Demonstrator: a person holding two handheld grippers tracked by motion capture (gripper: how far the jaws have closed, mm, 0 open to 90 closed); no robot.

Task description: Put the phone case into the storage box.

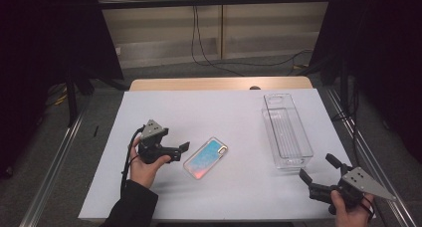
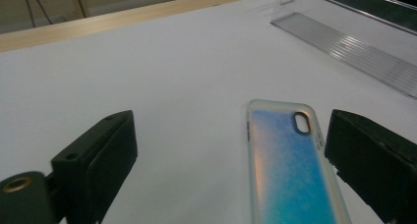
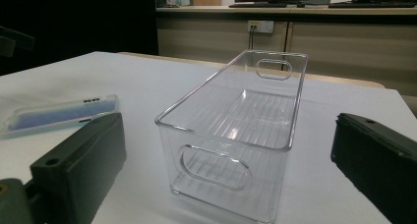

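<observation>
A phone case (image 1: 206,158) with a blue-to-pink back lies flat on the white sheet, a little left of the middle. My left gripper (image 1: 180,152) hovers just left of it, open, its jaws pointing at the case. In the left gripper view the case (image 2: 290,170) lies close to the right jaw of the left gripper (image 2: 231,135), and neither jaw touches it. A clear plastic bin (image 1: 286,132) stands empty at the right. My right gripper (image 1: 317,167) is open near the front right corner, facing the bin's near end (image 3: 236,121). The case (image 3: 59,116) shows at the left there.
The white sheet (image 1: 199,112) covers most of the wooden table (image 1: 219,82). Black curtains hang at both sides, and metal rails run along the table's left and right. Cables trail on the floor behind.
</observation>
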